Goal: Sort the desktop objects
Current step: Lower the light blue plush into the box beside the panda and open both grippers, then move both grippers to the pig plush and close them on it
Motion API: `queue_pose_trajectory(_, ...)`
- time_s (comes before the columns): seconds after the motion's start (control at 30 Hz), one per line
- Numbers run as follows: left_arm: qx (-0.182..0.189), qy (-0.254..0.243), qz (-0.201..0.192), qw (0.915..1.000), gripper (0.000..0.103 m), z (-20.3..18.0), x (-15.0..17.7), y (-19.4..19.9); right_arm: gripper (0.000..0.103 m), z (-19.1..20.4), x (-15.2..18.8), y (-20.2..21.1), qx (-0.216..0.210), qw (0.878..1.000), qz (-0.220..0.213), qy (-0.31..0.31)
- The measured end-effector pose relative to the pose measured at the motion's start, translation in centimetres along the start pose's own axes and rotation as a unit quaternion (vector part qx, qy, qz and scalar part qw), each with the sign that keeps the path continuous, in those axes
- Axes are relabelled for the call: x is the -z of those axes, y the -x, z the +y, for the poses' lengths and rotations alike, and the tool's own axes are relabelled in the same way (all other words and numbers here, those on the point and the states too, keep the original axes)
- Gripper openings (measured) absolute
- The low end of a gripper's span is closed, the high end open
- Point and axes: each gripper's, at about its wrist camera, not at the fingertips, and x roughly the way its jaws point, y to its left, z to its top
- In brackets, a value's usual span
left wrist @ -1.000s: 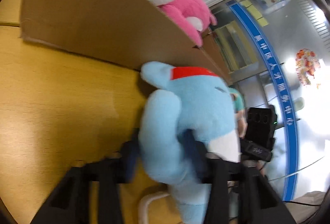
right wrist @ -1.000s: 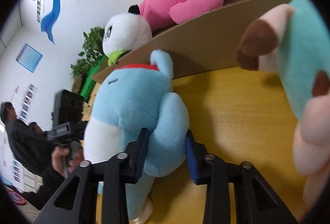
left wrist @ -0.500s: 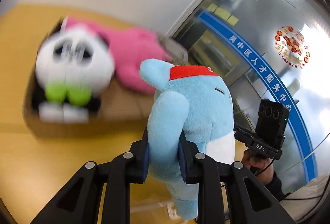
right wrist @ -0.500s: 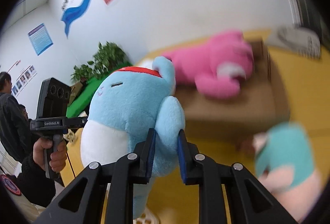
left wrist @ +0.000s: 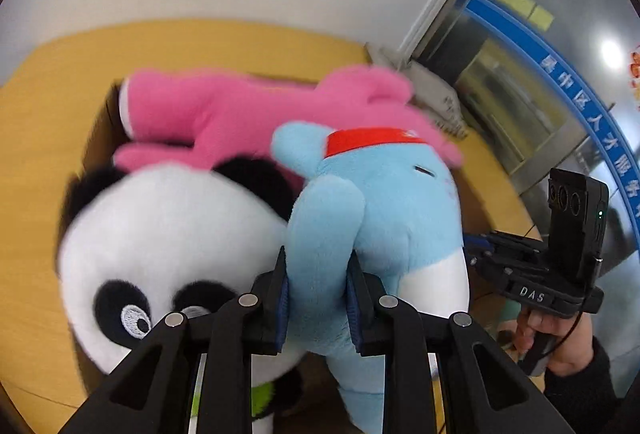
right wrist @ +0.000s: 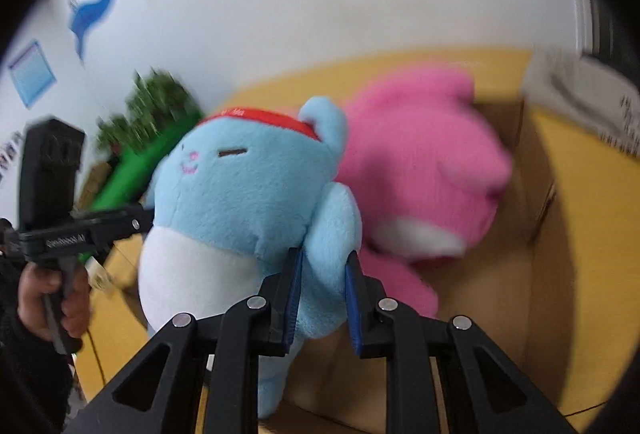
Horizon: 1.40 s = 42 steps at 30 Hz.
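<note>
A light blue plush toy (left wrist: 384,210) with a red headband hangs in the air between both grippers. My left gripper (left wrist: 318,286) is shut on one of its arms. My right gripper (right wrist: 324,286) is shut on its other arm, and the toy's face shows in the right wrist view (right wrist: 240,194). It is held above an open cardboard box (right wrist: 536,210) on the yellow table. A pink plush (left wrist: 240,114) and a panda plush (left wrist: 168,234) lie in the box. The pink plush also shows in the right wrist view (right wrist: 424,162).
The yellow table top (left wrist: 44,122) surrounds the box. The other gripper and the hand holding it show at the right in the left wrist view (left wrist: 560,258) and at the left in the right wrist view (right wrist: 52,226). A white wall stands behind.
Both grippers have lifted the blue plush off the table and carried it forward over the box. The view now looks down on the panda and the pink plush.
</note>
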Motion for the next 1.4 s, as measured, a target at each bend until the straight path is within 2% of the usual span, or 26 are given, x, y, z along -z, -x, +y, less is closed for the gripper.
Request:
queue_pose_trajectory(0.03,0.008,-0.002,-0.003,1.0,0.024,0.1,0.4,-0.6,0.019,-0.4,0.9,-1.5,0.007,1.0,0.022,-0.004)
queue_pose_trajectory(0.1,0.003,-0.005,-0.007,1.0,0.024,0.0,0.6,-0.6,0.02,-1.0,1.9,-2.4,0.008,0.999,0.033,-0.013)
queue_pose_trajectory(0.17,-0.003,-0.008,-0.011,0.9999,0.025,-0.1,0.7,-0.5,0.021,-1.6,2.1,-2.7,0.002,0.999,0.042,-0.021)
queue_pose_trajectory(0.3,-0.026,-0.026,-0.015,0.9992,0.027,-0.9,1.0,-0.5,0.025,-1.2,1.7,-3.0,0.022,0.998,0.055,-0.006)
queue_pose_trajectory(0.37,-0.034,-0.027,-0.018,0.9989,0.034,-1.4,0.9,-0.1,0.03,-1.1,1.6,-2.8,0.033,0.998,0.056,-0.005)
queue_pose_trajectory(0.4,-0.03,-0.026,-0.026,0.9989,0.04,-1.5,0.8,0.6,0.038,-1.3,1.5,-2.1,0.037,0.998,0.047,-0.012)
queue_pose_trajectory(0.43,-0.025,-0.025,-0.035,0.9988,0.056,-1.8,0.8,1.4,0.054,-1.5,1.5,-1.4,0.04,0.998,0.037,-0.019)
queue_pose_trajectory(0.47,-0.025,-0.028,-0.052,0.9979,0.069,-2.0,0.9,2.5,0.065,-1.7,1.6,-0.2,0.045,0.999,0.019,-0.024)
queue_pose_trajectory(0.5,-0.024,-0.031,-0.07,0.9968,0.071,-2.3,1.0,3.7,0.079,-1.5,1.5,1.0,0.04,0.999,-0.002,-0.025)
queue_pose_trajectory(0.6,-0.009,-0.057,-0.096,0.9938,0.079,-3.1,1.5,5.8,0.08,-0.8,1.4,4.7,0.023,0.997,-0.063,-0.025)
queue_pose_trajectory(0.63,-0.006,-0.072,-0.088,0.9935,0.081,-3.7,1.6,5.4,0.08,0.1,1.3,5.1,0.012,0.997,-0.07,-0.012)
queue_pose_trajectory(0.67,-0.02,-0.085,-0.067,0.9939,0.081,-4.2,1.7,4.2,0.08,0.9,1.3,5.4,0.002,0.997,-0.075,0.001)
queue_pose_trajectory(0.73,-0.055,-0.097,-0.014,0.9936,0.083,-4.2,1.9,0.9,0.079,3.0,1.8,2.8,-0.022,0.999,-0.029,0.039)
queue_pose_trajectory(0.8,-0.046,-0.087,0.003,0.9952,0.083,-2.8,2.4,-1.0,0.078,4.4,2.7,-0.3,-0.027,0.997,0.02,0.063)
queue_pose_trajectory(0.9,-0.068,-0.12,0.001,0.9904,0.083,-3.4,2.9,-1.6,0.08,3.9,4.4,-3.6,-0.002,0.997,0.052,0.058)
queue_pose_trajectory(0.97,-0.064,-0.115,0.0,0.9913,0.083,-3.3,2.8,-1.2,0.08,3.3,4.5,-2.9,-0.016,0.998,0.046,0.034)
queue_pose_trajectory(1.1,-0.047,-0.097,-0.004,0.9941,0.082,-3.2,3.1,0.3,0.08,2.9,3.7,1.7,-0.015,0.999,0.001,0.037)
queue_pose_trajectory(1.23,-0.043,-0.078,-0.014,0.996,0.083,-3.4,4.7,3.3,0.082,2.1,4.0,7.2,-0.022,0.998,-0.034,0.041)
queue_pose_trajectory(1.33,-0.04,-0.065,-0.037,0.9964,0.091,-2.2,6.9,6.6,0.084,1.5,4.5,11.3,-0.029,0.997,-0.057,0.046)
queue_pose_trajectory(1.4,-0.05,-0.062,-0.045,0.9958,0.097,-1.0,8.2,7.9,0.085,1.3,5.7,13.1,-0.012,0.995,-0.062,0.074)
